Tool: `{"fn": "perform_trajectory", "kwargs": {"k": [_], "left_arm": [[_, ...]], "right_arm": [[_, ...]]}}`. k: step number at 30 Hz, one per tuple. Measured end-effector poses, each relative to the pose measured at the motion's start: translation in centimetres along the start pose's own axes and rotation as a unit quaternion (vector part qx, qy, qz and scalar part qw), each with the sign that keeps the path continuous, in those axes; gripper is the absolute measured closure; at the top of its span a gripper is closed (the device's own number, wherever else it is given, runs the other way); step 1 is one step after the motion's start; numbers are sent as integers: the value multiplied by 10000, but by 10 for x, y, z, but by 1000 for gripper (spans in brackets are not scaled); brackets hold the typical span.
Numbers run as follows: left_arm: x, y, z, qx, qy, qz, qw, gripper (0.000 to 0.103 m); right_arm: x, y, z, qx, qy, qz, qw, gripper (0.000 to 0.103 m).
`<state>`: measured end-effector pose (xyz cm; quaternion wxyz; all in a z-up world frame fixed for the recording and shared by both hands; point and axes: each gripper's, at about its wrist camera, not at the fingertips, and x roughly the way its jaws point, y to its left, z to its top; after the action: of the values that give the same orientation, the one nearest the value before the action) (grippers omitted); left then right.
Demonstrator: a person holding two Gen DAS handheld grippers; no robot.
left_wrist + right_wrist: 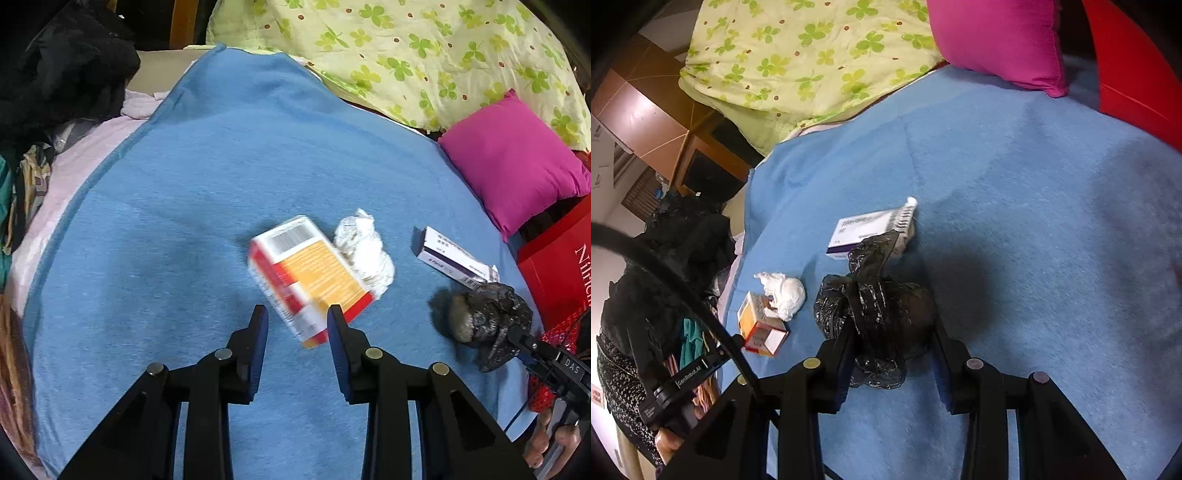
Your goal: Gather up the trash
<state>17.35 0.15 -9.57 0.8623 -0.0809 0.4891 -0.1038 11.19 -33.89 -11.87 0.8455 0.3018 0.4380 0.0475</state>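
Nearest the left wrist camera, the left hand-held gripper (297,314) is seen narrowed onto the near corner of an orange-and-red carton (308,275); the carton is blurred and appears tilted off the blue blanket (184,221), so it is judged to be held and lifted. In the right wrist view, the right hand-held gripper (892,338) is clamped on a knotted black plastic bag (875,314), which bulges between the fingers. Two pieces of trash are thus taken to be in hand, though neither has been deposited; no bin can be identified with certainty. Just beyond the carton, a crumpled white tissue (364,253) is left lying on the blanket, toward the bed's middle. Farther toward the right edge, a white-and-purple box (456,256) remains uncollected, near a red bag (557,269). Beyond these, a magenta pillow (513,162) and a clover-print quilt (424,55) are seen at the far side of the bed.
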Motion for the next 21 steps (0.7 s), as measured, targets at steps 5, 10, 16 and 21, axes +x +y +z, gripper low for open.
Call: {"fn": "perform_trajectory", "kwargs": {"k": [5, 10, 16, 21], "left_arm": [[-9, -2, 6, -191, -128, -114, 9997, 56], [0, -25, 20, -262, -274, 201, 9991, 24], [41, -31, 22, -550, 91, 619, 9965, 24], [54, -30, 14, -642, 141, 820, 9945, 24]], "right_arm": [[4, -6, 0, 97, 142, 39, 9998, 63], [12, 3, 1, 56, 209, 99, 9997, 63], [20, 6, 1, 23, 266, 65, 9996, 63], [22, 3, 1, 56, 295, 52, 9995, 63]]}}
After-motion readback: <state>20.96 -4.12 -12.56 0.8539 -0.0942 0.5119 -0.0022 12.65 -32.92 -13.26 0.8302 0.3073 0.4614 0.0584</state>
